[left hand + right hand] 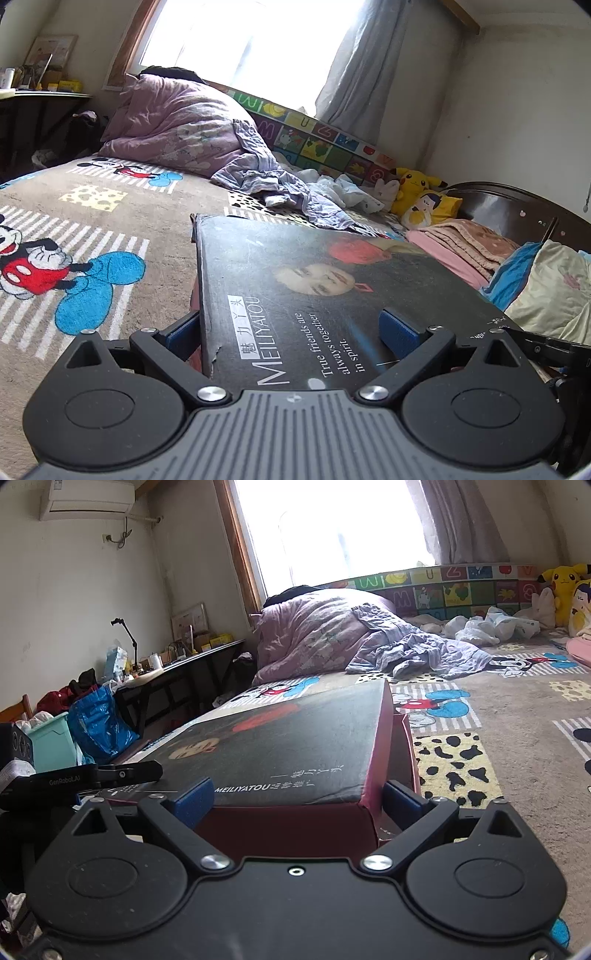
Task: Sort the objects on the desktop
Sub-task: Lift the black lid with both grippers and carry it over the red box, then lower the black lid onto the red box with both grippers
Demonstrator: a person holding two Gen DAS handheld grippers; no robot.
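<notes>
A dark box lid (332, 288) printed "MEILIYATOU" lies over a red box base (404, 738) on the bed. My left gripper (291, 332) stands open across one near corner. Its left pad (183, 334) is outside the lid's edge and its right pad (400, 332) rests over the lid's top. My right gripper (298, 801) stands open across the other near corner of the lid (288, 746), one pad (194, 801) over the top and the other (402, 801) beside the red side wall. Each view shows the other gripper at its edge.
The box sits on a cartoon-mouse bedspread (110, 221). A purple duvet (177, 122) and crumpled clothes (280, 181) lie beyond, with plush toys (417, 192) by the headboard. A cluttered desk (177, 664), blue bag (98, 723) and green bin (51, 744) stand off the bed's side.
</notes>
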